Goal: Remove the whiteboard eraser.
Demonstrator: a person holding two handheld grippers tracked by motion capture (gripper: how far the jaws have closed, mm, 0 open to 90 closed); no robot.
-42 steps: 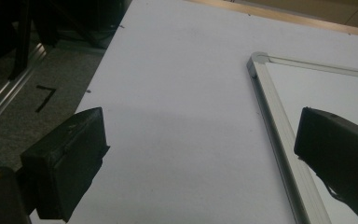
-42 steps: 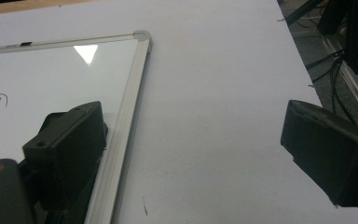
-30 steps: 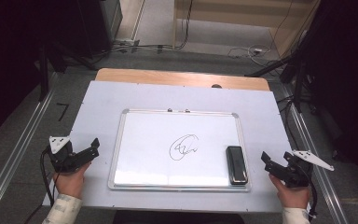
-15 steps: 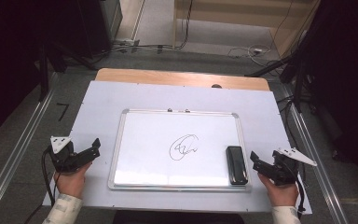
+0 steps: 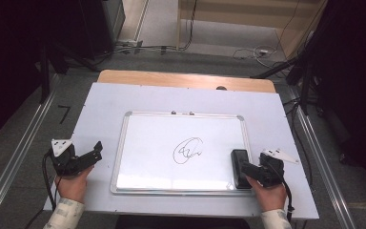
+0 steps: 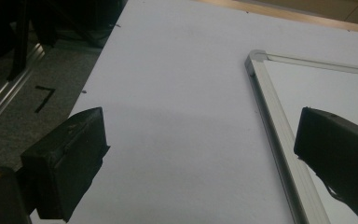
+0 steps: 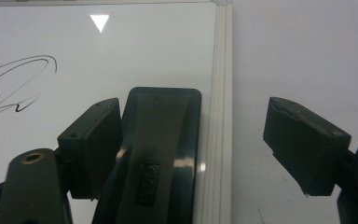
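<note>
Eraser (image 5: 240, 168), black, lies on the whiteboard (image 5: 152, 157) by its right frame edge, just right of a black scribble (image 5: 188, 150). The right gripper (image 5: 246, 169) sits over the eraser's near end; its jaws have just been closing and stand apart around it, the left one just beside the eraser's left flank, the right one out past the frame over the worktop (image 5: 105, 105), not pressing. In the right gripper view the eraser (image 7: 161, 149) runs up between them. The left gripper (image 5: 96, 149) rests on the worktop left of the board, jaws wide open with nothing between.
</note>
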